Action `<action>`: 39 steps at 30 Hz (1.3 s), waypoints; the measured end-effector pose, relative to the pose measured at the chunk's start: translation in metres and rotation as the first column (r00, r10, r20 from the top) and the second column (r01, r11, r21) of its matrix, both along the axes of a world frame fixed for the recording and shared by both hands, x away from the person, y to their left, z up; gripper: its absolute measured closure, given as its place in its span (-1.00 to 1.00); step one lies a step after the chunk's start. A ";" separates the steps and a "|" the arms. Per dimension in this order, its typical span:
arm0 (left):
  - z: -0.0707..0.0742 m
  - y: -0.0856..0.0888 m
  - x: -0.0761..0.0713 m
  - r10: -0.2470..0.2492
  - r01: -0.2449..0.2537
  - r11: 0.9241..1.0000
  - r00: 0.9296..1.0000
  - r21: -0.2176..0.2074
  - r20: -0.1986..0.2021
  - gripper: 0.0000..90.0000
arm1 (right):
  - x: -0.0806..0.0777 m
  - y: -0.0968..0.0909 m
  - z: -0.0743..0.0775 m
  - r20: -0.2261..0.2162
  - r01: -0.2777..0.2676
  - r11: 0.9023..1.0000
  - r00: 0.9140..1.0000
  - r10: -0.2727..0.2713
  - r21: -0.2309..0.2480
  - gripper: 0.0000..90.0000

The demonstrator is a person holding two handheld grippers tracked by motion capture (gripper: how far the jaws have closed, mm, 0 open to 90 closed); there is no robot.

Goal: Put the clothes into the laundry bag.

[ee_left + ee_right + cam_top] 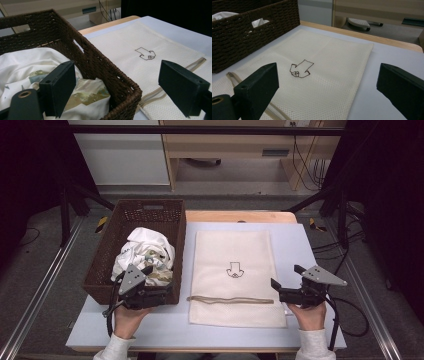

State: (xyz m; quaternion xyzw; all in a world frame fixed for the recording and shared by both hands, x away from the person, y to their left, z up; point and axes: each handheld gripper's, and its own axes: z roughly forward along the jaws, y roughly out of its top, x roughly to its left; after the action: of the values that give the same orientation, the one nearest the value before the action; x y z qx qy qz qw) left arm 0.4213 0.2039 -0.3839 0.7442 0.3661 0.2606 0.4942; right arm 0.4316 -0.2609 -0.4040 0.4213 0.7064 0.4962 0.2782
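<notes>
Table (310, 245) with a pale blue-grey top carries all items; a strip of its wooden edge shows at the far side. Mesh laundry bag (235, 275), cream-coloured and rectangular, lies flat at the centre of the table, just right of the basket. A small dark emblem (234, 270) is printed near the bag's middle, and a beige zipper strip (230, 299) runs across the bag close to its near edge.

Woven basket (137, 215), dark brown with a handle cut-out in its far wall, stands on the left part of the table, its right wall just beside the bag's left edge. Crumpled white clothing (145, 252) with a faded print lies inside the basket.

Left gripper (162, 292) is held in the person's left hand (127, 317) at the basket's near right corner. In the left gripper view its jaws stand wide apart, one over the clothing and one over the bag, with nothing clamped between them.

Right gripper (286, 282) is held in the right hand (311, 314) just beyond the bag's right edge, near the zipper end. Its jaws are likewise spread apart and hold nothing; in the right gripper view they frame the emblem.
</notes>
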 end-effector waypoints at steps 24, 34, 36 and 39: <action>-0.010 -0.059 -0.025 -0.126 0.126 0.992 0.992 -0.007 0.022 -0.06 | 0.001 0.022 -0.003 -0.027 -0.057 0.998 0.998 0.057 -0.012 -0.80; -0.041 -0.090 -0.022 -0.184 0.187 0.982 0.980 0.027 -0.082 0.26 | 0.004 0.037 -0.012 -0.062 -0.093 0.995 0.994 0.090 -0.038 -0.73; -0.048 -0.096 -0.021 -0.192 0.197 0.979 0.976 0.042 -0.101 0.32 | 0.005 0.039 -0.014 -0.072 -0.095 0.995 0.993 0.092 -0.040 -0.71; -0.057 -0.105 -0.021 -0.209 0.217 0.974 0.970 0.059 -0.124 0.42 | 0.006 0.043 -0.017 -0.081 -0.102 0.993 0.992 0.098 -0.054 -0.68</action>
State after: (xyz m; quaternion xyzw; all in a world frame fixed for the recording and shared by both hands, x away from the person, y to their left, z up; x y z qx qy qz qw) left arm 0.4004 0.0993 -0.4411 0.8106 0.3028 0.1751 0.4696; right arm 0.4379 -0.2174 -0.4213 0.3962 0.7511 0.4718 0.2371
